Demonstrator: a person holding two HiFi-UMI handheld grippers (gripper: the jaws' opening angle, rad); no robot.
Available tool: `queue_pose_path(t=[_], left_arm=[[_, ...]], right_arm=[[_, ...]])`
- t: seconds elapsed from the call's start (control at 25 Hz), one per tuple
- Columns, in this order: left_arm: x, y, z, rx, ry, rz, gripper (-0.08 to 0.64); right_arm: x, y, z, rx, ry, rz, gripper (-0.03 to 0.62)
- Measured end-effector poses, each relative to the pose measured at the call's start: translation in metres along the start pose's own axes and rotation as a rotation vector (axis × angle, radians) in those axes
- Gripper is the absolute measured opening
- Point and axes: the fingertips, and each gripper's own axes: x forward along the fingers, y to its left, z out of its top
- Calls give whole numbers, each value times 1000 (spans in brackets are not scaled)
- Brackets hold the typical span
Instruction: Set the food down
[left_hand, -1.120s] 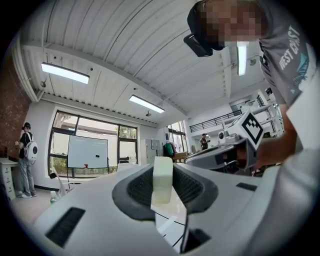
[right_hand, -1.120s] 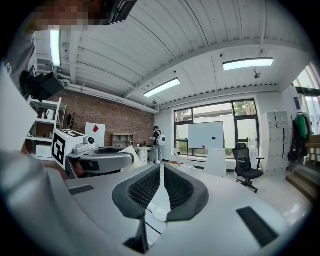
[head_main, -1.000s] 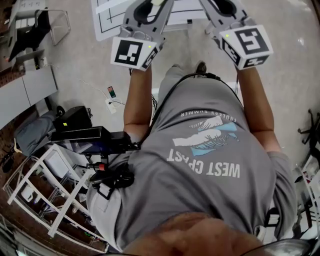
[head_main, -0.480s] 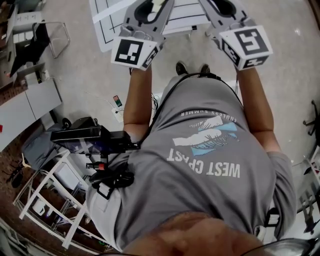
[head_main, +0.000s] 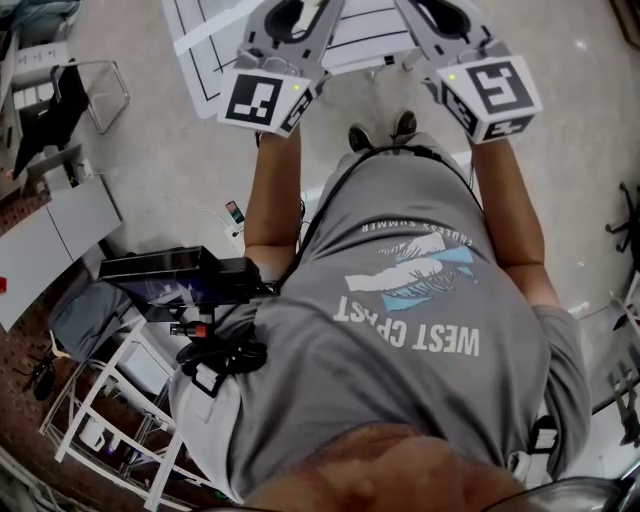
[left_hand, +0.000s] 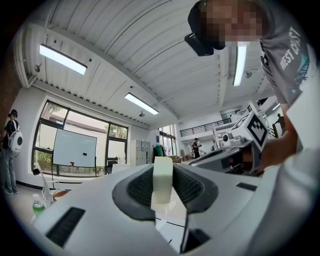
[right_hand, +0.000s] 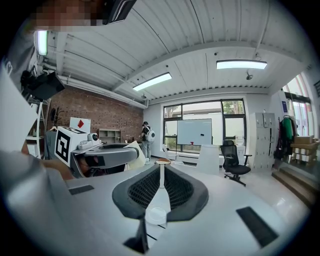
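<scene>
Both grippers are held up in front of my chest, at the top of the head view. My left gripper (head_main: 296, 14) (left_hand: 162, 172) is shut on a pale cream block of food (left_hand: 162, 179), upright between the dark pads; a bit of the food (head_main: 313, 5) shows at the top edge of the head view. My right gripper (head_main: 441, 12) (right_hand: 159, 176) has its pads together with only a thin slit between them, and I see nothing held in it. Each gripper's marker cube (head_main: 264, 100) (head_main: 492, 92) faces the head camera.
A white surface with black lines (head_main: 212, 40) lies ahead on the floor side. A white rack (head_main: 105, 400), a black rig (head_main: 165, 272) at the waist and a phone (head_main: 233, 211) on the floor are at the left. An office chair (right_hand: 235, 161) stands to the right.
The floor and the things at the left have slid across the head view and both shoes now show, so the person has stepped forward. The grippers stay raised, and the left one still holds the food.
</scene>
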Motion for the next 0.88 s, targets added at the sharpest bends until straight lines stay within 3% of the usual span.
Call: queue_pose_path(t=[0.64, 0.88], left_arm=[[70, -3, -15, 40, 47, 73, 104], [73, 3, -19, 28, 65, 82, 104]], right_arm=[[15, -78, -1, -1, -40, 91, 9], [25, -81, -4, 10, -24, 110, 9]])
